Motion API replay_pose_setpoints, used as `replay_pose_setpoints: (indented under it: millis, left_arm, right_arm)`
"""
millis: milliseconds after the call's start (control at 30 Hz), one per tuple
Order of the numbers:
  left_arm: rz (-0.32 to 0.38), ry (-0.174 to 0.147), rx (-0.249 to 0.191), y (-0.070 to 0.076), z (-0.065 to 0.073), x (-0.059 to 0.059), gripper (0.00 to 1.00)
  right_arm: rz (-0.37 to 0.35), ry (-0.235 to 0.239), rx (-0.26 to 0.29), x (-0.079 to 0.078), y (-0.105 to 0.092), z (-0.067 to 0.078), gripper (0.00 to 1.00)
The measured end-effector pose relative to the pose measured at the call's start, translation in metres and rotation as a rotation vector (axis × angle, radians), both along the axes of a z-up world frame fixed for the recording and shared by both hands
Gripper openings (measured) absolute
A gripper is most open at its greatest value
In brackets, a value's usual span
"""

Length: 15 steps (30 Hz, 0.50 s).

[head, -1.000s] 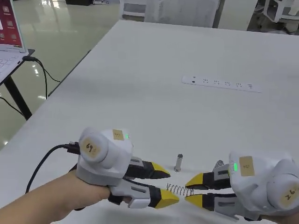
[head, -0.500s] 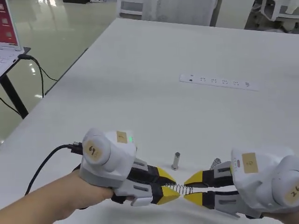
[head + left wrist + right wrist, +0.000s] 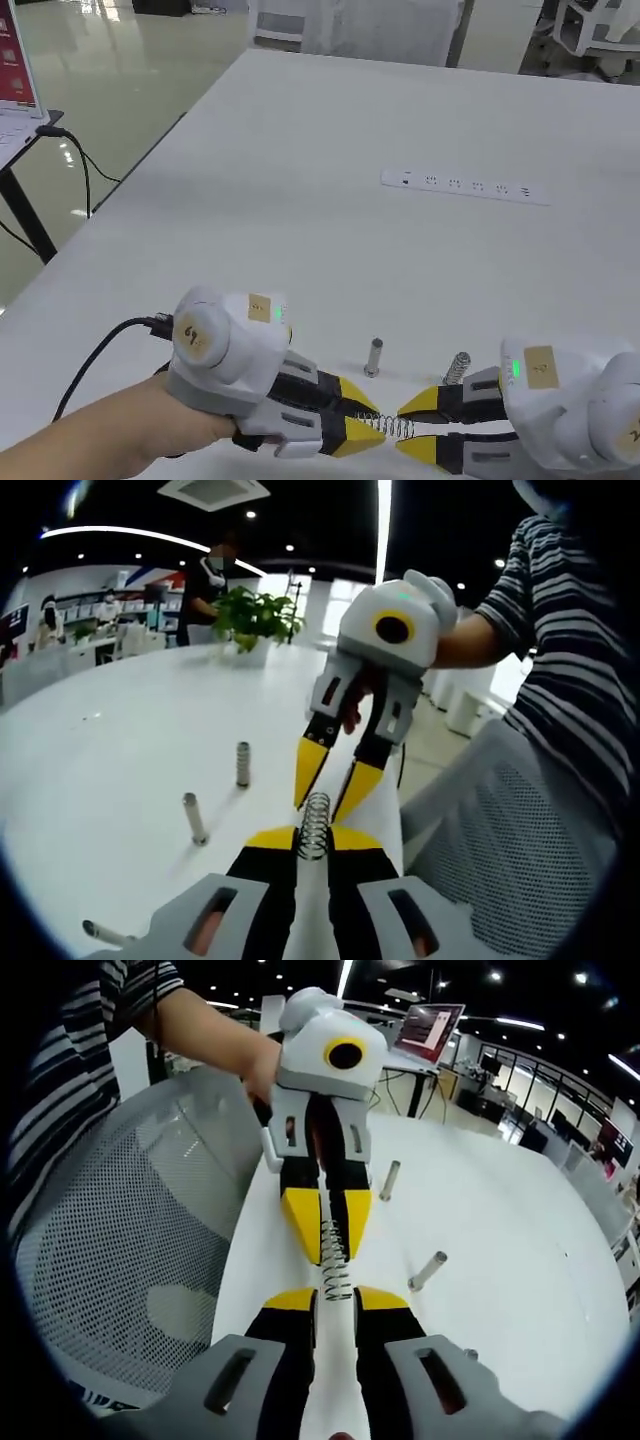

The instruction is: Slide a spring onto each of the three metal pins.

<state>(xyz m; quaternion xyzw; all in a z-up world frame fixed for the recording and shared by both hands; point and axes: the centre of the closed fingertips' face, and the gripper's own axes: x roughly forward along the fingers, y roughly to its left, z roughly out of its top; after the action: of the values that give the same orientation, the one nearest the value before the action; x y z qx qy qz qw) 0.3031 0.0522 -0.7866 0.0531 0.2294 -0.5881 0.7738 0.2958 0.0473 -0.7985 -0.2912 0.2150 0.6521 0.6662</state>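
Beside a pin point(image 3: 373, 357), left gripper point(image 3: 372, 428) fingers point(image 3: 350, 433) clamp a spring point(image 3: 396, 427).

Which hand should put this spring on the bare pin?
Left, probably: both grippers seem to hold the spring, but the bare pin stands nearer the left gripper; the pin by the right gripper wears one.

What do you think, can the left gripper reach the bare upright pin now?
Probably yes: the bare pin stands close beside the left gripper, nothing between, though its jaws hold the spring.
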Motion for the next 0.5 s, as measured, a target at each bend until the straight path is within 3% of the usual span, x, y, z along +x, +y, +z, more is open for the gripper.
replay_pose_setpoints:
  millis: [333, 500]
  left_arm:
    - [-0.006, 0.006, 0.003, 0.0011, 0.0015, -0.0026, 0.03]
    - [-0.008, 0.004, 0.004, -0.0001, 0.0019, -0.0039, 0.03]
  right_arm:
    - [-0.023, 0.029, 0.032, 0.001, 0.0019, 0.0032, 0.12]
    - [-0.012, 0.042, 0.022, -0.0015, 0.0014, 0.001, 0.08]
